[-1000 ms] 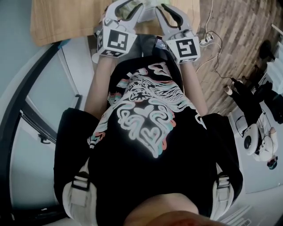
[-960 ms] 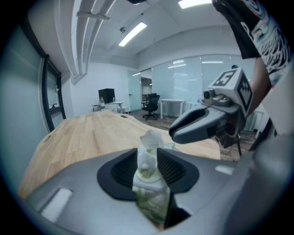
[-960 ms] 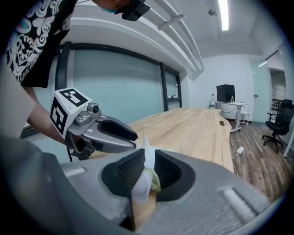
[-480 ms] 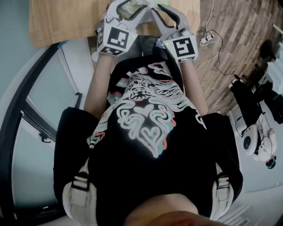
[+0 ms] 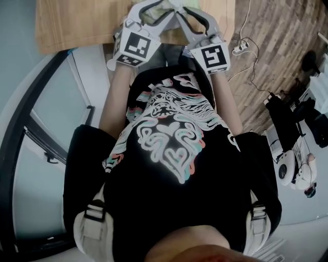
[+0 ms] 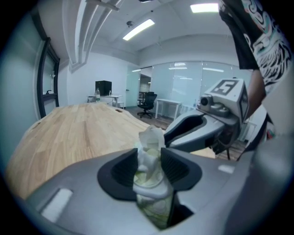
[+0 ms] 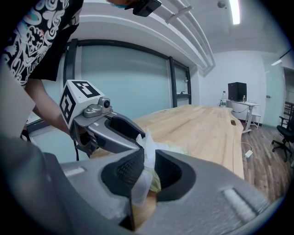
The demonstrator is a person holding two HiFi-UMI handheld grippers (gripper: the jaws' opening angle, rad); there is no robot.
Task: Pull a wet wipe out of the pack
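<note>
Both grippers meet over the near edge of the wooden table (image 5: pixel 77 20). A pale green wet wipe pack (image 6: pixel 151 195) stands between the pads of my left gripper (image 6: pixel 149 160), and both pads lie against its sides. Those jaws have just been opening a little with the pack still between them. A white wet wipe (image 6: pixel 150 137) sticks out of the pack's top. My right gripper (image 7: pixel 147 167) is shut on that wet wipe (image 7: pixel 147 142), which hangs as a thin sheet between its pads. In the head view the left gripper (image 5: pixel 156 9) and right gripper (image 5: pixel 180 11) touch tips.
The person's black printed shirt fills the middle of the head view. A power strip and cables (image 5: pixel 238 48) lie on the plank floor to the right. White devices (image 5: pixel 297 171) sit at the far right. A dark-framed glass wall runs along the left.
The left gripper's jaws stand a little wider than a second ago. Both hands have stayed nearly in place, edging slightly up the frame.
</note>
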